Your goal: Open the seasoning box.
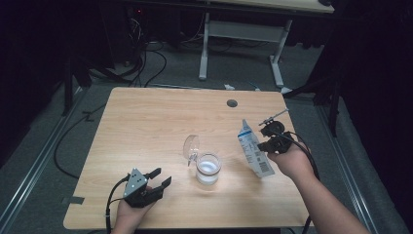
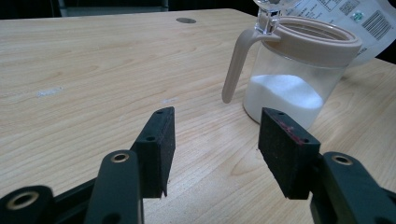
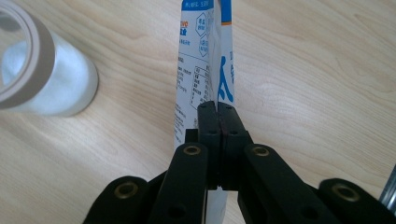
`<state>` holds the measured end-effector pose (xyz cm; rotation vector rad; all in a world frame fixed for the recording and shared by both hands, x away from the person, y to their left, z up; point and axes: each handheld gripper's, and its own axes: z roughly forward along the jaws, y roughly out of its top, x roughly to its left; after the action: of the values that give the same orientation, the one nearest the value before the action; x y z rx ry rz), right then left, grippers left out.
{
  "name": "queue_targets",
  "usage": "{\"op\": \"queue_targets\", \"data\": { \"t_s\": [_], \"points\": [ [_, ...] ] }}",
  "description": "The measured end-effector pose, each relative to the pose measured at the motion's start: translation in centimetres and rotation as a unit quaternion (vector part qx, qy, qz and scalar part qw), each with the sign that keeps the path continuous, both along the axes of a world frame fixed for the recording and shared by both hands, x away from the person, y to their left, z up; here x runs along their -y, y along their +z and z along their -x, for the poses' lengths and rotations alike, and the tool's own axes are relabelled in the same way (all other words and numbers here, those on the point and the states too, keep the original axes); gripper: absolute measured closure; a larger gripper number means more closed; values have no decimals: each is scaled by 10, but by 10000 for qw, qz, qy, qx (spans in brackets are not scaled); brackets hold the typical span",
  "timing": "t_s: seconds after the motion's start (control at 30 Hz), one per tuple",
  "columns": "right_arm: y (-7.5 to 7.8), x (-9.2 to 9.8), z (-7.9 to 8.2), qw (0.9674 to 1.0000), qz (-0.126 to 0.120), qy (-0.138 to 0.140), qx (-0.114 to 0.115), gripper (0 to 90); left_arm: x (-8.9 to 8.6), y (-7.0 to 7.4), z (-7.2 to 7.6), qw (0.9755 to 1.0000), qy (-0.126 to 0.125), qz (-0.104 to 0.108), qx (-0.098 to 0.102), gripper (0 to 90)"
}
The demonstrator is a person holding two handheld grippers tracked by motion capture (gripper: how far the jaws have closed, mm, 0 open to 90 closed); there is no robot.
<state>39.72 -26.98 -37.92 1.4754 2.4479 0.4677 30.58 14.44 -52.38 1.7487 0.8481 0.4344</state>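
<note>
A clear jar (image 1: 208,168) with a beige rim, a handle and its lid flipped up stands mid-table, part full of white powder; in the left gripper view the jar (image 2: 294,79) is just ahead and to the right of my open left gripper (image 2: 219,144). My left gripper (image 1: 163,178) rests near the table's front edge, left of the jar, with nothing between its jaws. My right gripper (image 1: 265,139) is shut on a white and blue printed pouch (image 1: 254,153), held tilted to the right of the jar. In the right gripper view its pads (image 3: 218,116) pinch the thin pouch (image 3: 205,51).
The wooden table (image 1: 146,126) has a round cable hole (image 1: 232,103) near its far edge. Another desk's white legs (image 1: 204,48) and cables stand on the floor beyond. Bare tabletop lies to the left and far side of the jar.
</note>
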Motion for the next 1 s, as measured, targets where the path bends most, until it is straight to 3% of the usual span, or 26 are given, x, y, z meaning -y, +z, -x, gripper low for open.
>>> {"op": "queue_targets", "data": {
  "t_s": [0.23, 0.3, 0.47, 0.77, 1.0],
  "points": [
    [-8, 5, 10, 9991, -186, -83, 376, 900, -2, 0, -1, 10000, 9, 45, -5, 466],
    [-11, 7, 14, 9981, -340, -128, 498, 900, -2, 0, -1, 10000, 21, 52, 10, 465],
    [-13, 14, 23, 9957, -453, -203, 779, 900, -3, 0, -1, 10000, 6, 24, 17, 464],
    [-15, 20, 31, 9929, -547, -217, 1035, 900, -3, 0, 0, 10000, 19, -55, 56, 449],
    [-20, 23, 36, 9887, -786, -287, 1241, 900, -5, -1, -1, 10000, 16, -52, 51, 448]
  ]
}}
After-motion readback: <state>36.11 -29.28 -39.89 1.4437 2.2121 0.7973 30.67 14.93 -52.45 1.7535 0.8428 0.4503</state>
